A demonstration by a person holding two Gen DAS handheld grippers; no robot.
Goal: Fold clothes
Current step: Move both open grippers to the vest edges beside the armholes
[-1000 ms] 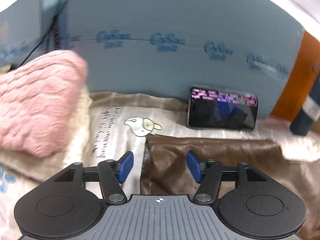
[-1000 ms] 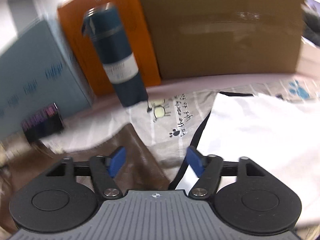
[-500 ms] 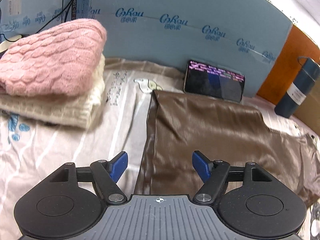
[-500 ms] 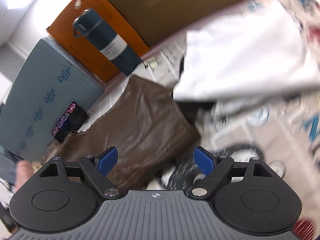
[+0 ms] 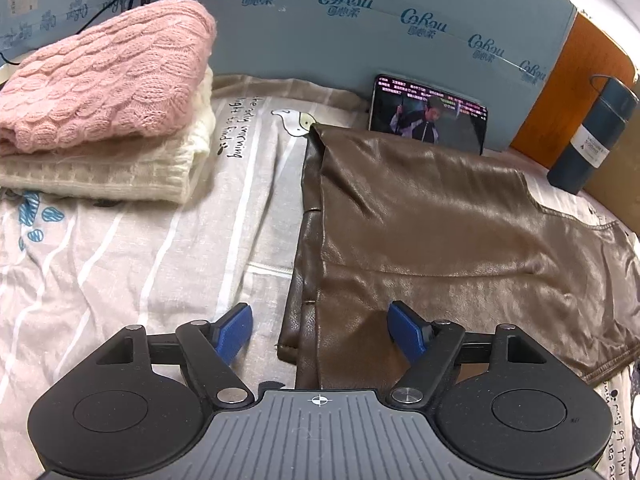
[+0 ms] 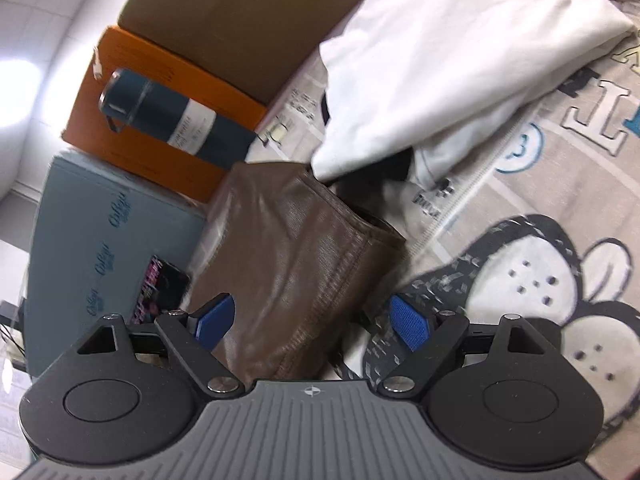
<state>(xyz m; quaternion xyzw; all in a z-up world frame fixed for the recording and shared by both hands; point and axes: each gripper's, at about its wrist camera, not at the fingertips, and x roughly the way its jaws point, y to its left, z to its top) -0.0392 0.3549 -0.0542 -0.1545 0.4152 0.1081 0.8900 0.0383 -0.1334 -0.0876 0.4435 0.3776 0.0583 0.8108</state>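
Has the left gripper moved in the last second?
Yes. The left gripper has pulled back from the phone, which now sits farther off, with more brown leather garment in view.

Ahead of you a phone point(image 5: 429, 120) with its screen lit leans on a blue-grey box point(image 5: 360, 40) printed with logos. To its right, a dark blue flask point(image 5: 591, 140) stands upright against an orange box point(image 5: 576, 92). A brown carton point(image 6: 248, 12) sits behind, and the patterned bedsheet point(image 5: 120, 248) lies underneath.
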